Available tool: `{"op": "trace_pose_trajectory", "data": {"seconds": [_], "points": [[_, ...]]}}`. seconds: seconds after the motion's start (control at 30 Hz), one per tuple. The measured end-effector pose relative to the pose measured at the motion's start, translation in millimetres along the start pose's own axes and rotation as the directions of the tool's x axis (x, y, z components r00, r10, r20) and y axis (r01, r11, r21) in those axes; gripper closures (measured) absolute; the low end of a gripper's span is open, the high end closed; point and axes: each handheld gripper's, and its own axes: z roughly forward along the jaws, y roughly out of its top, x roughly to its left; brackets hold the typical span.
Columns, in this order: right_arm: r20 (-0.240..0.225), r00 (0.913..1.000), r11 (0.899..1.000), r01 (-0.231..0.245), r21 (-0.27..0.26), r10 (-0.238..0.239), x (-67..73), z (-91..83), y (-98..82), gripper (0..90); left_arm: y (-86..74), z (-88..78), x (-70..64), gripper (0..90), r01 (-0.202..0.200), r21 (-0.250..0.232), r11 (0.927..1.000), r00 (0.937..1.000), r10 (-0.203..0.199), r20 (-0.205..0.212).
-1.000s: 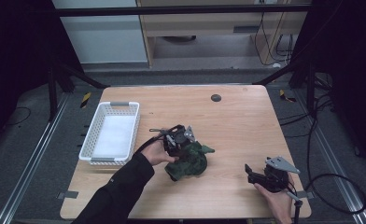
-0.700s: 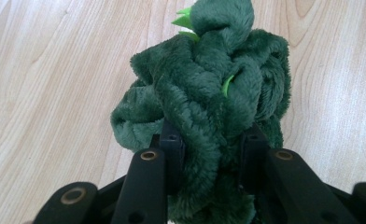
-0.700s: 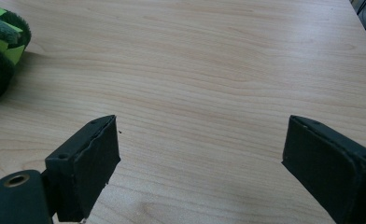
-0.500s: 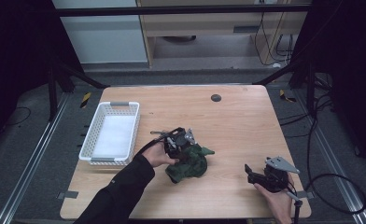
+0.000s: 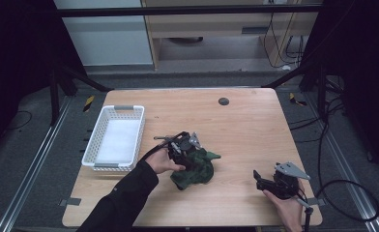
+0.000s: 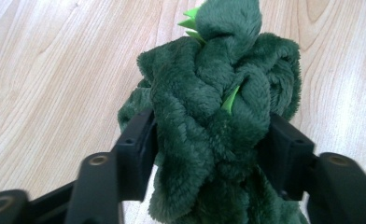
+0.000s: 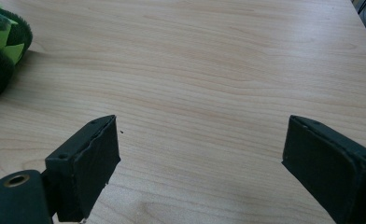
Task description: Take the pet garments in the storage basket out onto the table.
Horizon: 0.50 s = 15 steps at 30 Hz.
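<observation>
With the left gripper (image 5: 190,145) jaws just opened around the dark green plush toy (image 6: 218,112) at mid-bench, it should lift straight clear so fur doesn't snag, while the right gripper (image 5: 265,180) rests near-right, wide open, empty.

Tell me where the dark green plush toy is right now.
In the high view the dark green plush toy lies on the wooden table, front of centre, right of the white plastic basket; the left gripper has it between its jaws, which have just been opening.
</observation>
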Motion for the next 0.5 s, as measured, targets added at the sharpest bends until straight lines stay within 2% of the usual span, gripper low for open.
{"op": "trace_pose_trajectory", "data": {"seconds": [0.1, 0.33, 0.4, 0.5], "points": [[0.004, 1.0000, 1.000, 0.006, 0.000, -0.006, 0.0, 0.3, 0.0, 10.7, -0.2, -3.2, -1.6, 33.1, -0.004, -0.011, 0.9999, 0.9999, 0.004, -0.016], [0.003, 1.0000, 1.000, 0.004, -0.001, -0.004, -0.1, 0.2, -0.1, 10.6, -2.7, -12.0, -2.6, 29.5, 0.011, -0.049, 0.9988, 0.9997, -0.012, -0.021], [0.003, 1.0000, 1.000, 0.005, 0.000, -0.005, 0.2, 0.3, -0.1, 10.6, -4.4, -15.6, -2.6, 28.3, 0.021, -0.065, 0.9977, 0.9995, -0.023, -0.024], [0.004, 1.0000, 1.000, 0.005, -0.001, -0.005, 0.1, 0.3, -0.1, 10.6, -9.9, -23.3, -3.3, 26.5, 0.057, -0.115, 0.9917, 0.9978, -0.060, -0.027]]}}
